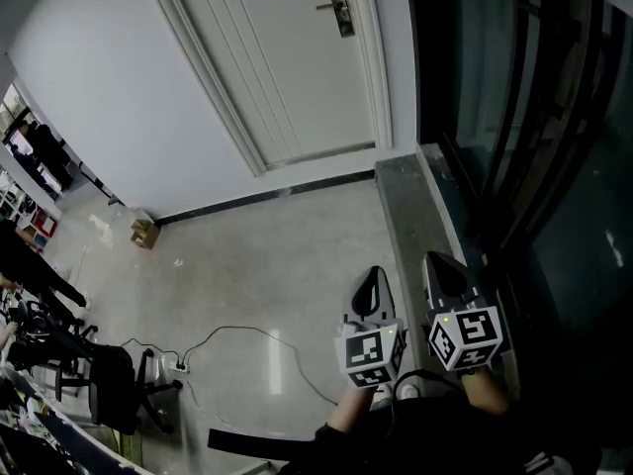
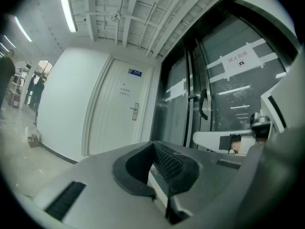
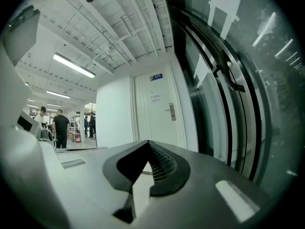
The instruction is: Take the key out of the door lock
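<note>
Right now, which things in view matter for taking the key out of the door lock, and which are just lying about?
Job: door, door lock (key too small to see), left gripper, right gripper, both shut and empty.
Lying about: cardboard box, power strip, office chair.

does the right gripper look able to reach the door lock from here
Probably not yet: the right gripper sits far back from the lock, with floor between. Nothing blocks the way; walking closer should do.

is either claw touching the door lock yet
No, the left claw and right claw are both held low near the person, far back from the door lock.
</note>
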`<state>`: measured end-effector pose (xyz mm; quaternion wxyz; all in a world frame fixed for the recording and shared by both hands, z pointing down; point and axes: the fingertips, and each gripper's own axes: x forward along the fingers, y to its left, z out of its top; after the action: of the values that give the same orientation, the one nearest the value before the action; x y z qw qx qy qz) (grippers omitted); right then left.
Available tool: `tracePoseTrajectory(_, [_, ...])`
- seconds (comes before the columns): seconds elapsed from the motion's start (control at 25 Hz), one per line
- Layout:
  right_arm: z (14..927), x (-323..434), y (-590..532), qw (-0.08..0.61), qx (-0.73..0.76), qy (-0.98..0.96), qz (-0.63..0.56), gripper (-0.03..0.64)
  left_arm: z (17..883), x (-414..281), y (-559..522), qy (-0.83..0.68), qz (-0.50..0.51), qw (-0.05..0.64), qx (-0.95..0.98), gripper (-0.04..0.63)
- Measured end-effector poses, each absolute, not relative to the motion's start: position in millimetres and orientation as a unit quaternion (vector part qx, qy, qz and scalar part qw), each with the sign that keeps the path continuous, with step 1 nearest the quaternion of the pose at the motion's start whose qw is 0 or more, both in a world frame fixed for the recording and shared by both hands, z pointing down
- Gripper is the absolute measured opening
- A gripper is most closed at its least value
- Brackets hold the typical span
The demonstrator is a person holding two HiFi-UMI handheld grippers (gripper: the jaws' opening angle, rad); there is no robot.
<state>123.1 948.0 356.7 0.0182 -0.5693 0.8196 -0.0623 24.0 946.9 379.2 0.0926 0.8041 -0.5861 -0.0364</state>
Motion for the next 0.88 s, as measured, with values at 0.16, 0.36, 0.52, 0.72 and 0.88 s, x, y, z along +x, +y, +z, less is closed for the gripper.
tracePoseTrajectory(0.16, [359.6,124.6,943.4,0.026,-0.570,0.818,-0.076,0.002,382.4,21.9,943.7,-0.586,-0.039,0.102,0.803,0.000])
tracePoseTrajectory(0.36, [364.0,116.6,931.9,0.035,-0.571,0.816,-0.088,0.002,384.4,7.3,935.8,-0.585,-0.044,0.107,0.803,0.000])
tracePoseTrajectory(0.52, [371.1,100.1,916.6,0.035,-0.567,0.817,-0.100,0.002,389.8,-9.6,920.8,-0.584,-0.047,0.120,0.801,0.000])
tracePoseTrajectory(0.72, [389.5,85.1,909.7,0.021,-0.561,0.822,-0.093,0.002,416.2,-20.6,911.0,-0.585,-0.047,0.145,0.796,0.000])
tracePoseTrajectory(0.88, [398.5,89.4,884.0,0.019,-0.562,0.820,-0.105,0.002,424.0,-19.7,888.2,-0.589,-0.036,0.144,0.794,0.000])
